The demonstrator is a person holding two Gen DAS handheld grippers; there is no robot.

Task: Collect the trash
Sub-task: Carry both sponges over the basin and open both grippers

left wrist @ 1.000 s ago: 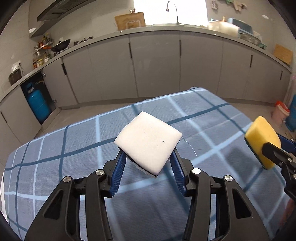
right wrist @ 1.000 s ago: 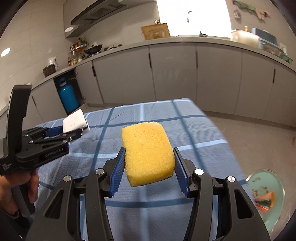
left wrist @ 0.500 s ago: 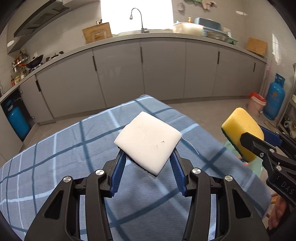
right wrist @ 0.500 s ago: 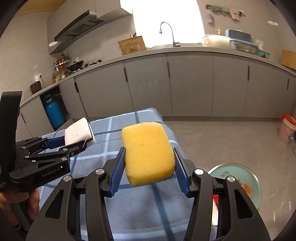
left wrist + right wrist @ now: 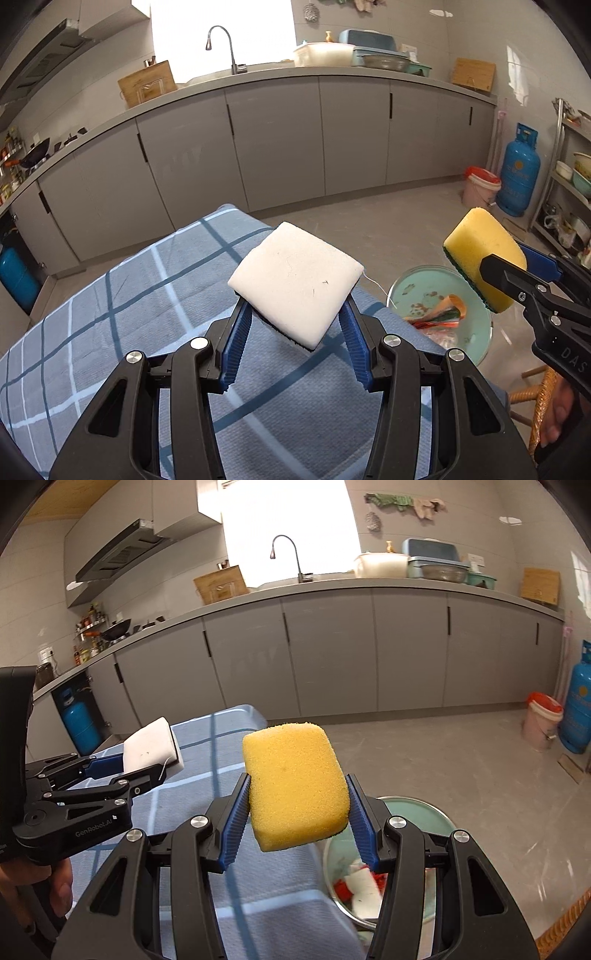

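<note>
My left gripper [image 5: 295,325] is shut on a white sponge pad [image 5: 295,280], held in the air above the right end of the blue checked tablecloth [image 5: 129,332]. My right gripper [image 5: 297,808] is shut on a yellow sponge [image 5: 295,782] with a green underside, held over the table's right edge. In the left wrist view the yellow sponge [image 5: 480,258] hangs above a pale green bin [image 5: 476,350] that holds wrappers [image 5: 439,317]. The bin [image 5: 417,812] sits on the floor below my right gripper, with red and white scraps inside. The left gripper with the white pad [image 5: 151,753] shows at the left of the right wrist view.
Grey kitchen cabinets [image 5: 277,140] run along the back under a counter with a sink tap [image 5: 221,48]. A blue gas cylinder [image 5: 517,173] and a pink bucket [image 5: 480,188] stand at the right. A wicker stool [image 5: 535,402] is beside the bin. A shelf rack [image 5: 569,184] lines the right wall.
Both grippers have swung to the right with their sponges still held. The table's right edge and the green bin have come into view beneath them.
</note>
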